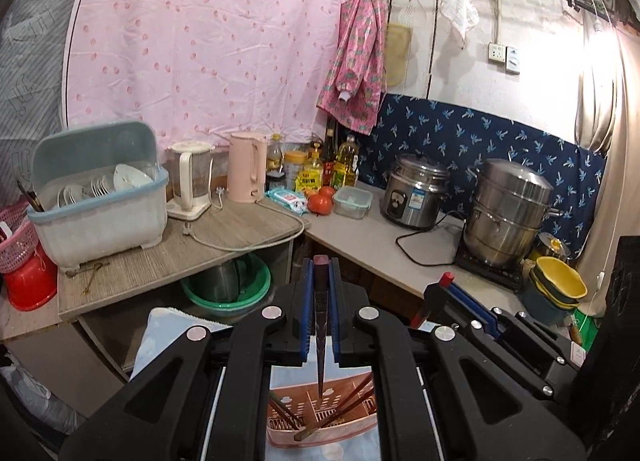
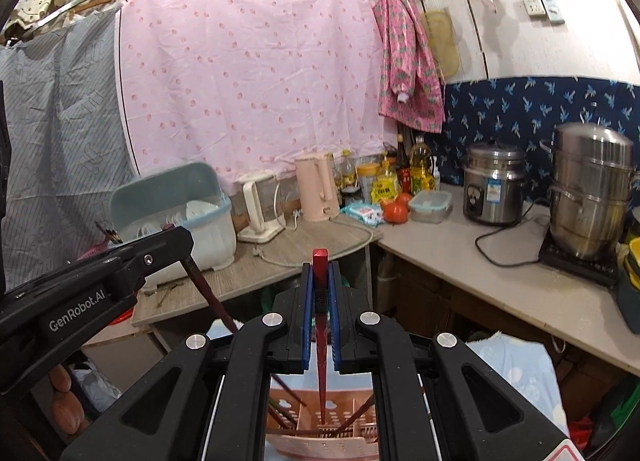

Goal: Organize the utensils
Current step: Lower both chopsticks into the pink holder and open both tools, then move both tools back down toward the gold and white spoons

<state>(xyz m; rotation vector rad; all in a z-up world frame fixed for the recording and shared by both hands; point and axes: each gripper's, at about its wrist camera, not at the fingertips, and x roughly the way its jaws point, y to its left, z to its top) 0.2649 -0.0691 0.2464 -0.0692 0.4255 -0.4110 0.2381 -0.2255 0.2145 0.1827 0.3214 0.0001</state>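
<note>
Each gripper clamps one dark red, tapered chopstick: left gripper (image 1: 321,281) holds chopstick (image 1: 320,325), right gripper (image 2: 321,281) another (image 2: 321,341), above a pink slotted holder (image 1: 320,437) containing several more.

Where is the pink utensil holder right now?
The holder sits at the bottom centre of both wrist views, directly below the left tongs and right tongs, each gripping a chopstick pointed down into it.

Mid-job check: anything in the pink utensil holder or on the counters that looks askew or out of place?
Yes. Chopsticks in the pink utensil holder lean crosswise, and one lies flat across its rim rather than standing. A loose utensil lies on the wooden counter beside the dish rack.
</note>
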